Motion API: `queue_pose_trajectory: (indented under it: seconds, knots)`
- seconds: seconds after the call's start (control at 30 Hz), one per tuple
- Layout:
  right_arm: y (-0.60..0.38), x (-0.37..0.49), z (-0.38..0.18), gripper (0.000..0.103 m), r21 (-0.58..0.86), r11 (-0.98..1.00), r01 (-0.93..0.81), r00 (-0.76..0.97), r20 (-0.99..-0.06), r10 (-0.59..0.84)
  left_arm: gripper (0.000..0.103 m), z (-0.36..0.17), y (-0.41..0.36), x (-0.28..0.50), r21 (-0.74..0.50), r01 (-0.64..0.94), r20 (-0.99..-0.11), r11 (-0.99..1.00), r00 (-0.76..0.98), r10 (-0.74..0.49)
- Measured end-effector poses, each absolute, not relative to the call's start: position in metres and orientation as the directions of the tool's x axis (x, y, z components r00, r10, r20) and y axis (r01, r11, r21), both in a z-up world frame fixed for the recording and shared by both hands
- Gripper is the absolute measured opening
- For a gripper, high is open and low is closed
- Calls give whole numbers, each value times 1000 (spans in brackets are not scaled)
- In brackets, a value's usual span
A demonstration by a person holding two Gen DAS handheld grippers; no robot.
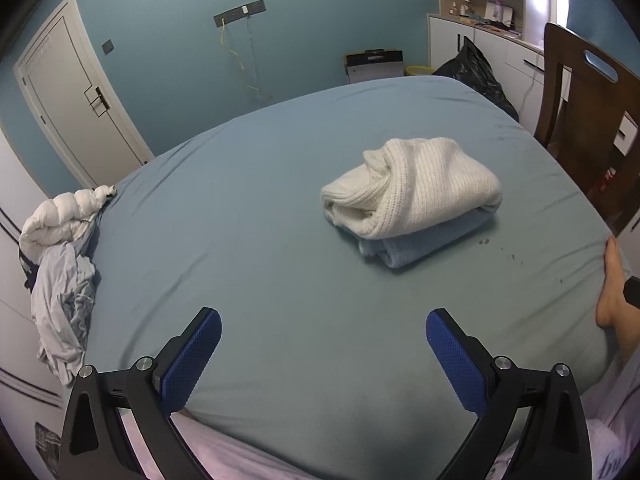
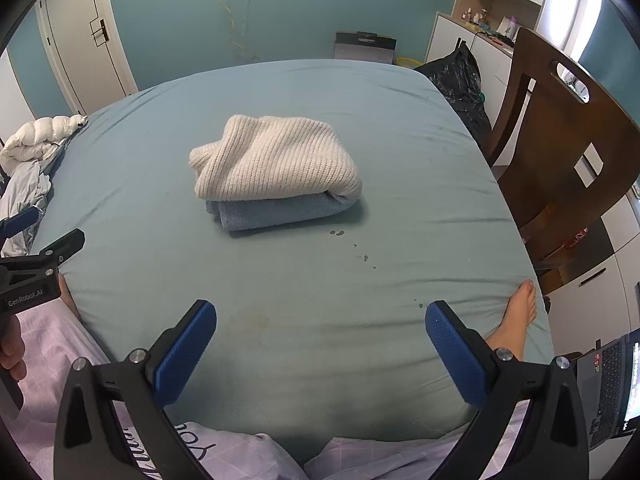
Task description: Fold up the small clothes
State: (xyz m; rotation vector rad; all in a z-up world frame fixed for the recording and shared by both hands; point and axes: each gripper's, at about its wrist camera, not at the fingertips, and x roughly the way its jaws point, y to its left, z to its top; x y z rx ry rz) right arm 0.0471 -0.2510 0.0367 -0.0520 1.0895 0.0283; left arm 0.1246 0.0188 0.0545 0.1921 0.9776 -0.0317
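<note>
Right wrist view: both grippers spread apart, empty; cream sweater atop blue towel; chair beside bed.

Wooden chair — black bag

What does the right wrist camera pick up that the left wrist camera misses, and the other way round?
Only the right wrist view shows the open laptop, the whole bare foot and the left gripper from the side. Only the left wrist view shows the full pile of unfolded clothes at the bed's left edge. Both share the folded white sweater stacked on the folded blue garment, the bed, and open, empty jaws.
</note>
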Motion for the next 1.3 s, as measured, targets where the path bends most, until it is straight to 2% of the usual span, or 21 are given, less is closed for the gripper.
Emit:
queue_pose_trajectory:
  seconds: [0.4, 0.93, 1.3]
  knots:
    - [-245, 46, 37, 102, -38, 997, -64, 464, -886, -4, 103, 59, 6, 118, 201, 151, -800, 968, 596, 72]
    - [-239, 48, 34, 102, -35, 997, -72, 448, -894, 1, 103, 50, 9, 122, 172, 152, -822, 973, 567, 56]
    - [-241, 48, 33, 102, -26, 997, -77, 441, -898, 10, 103, 47, 3, 121, 92, 194, -845, 977, 535, -27]
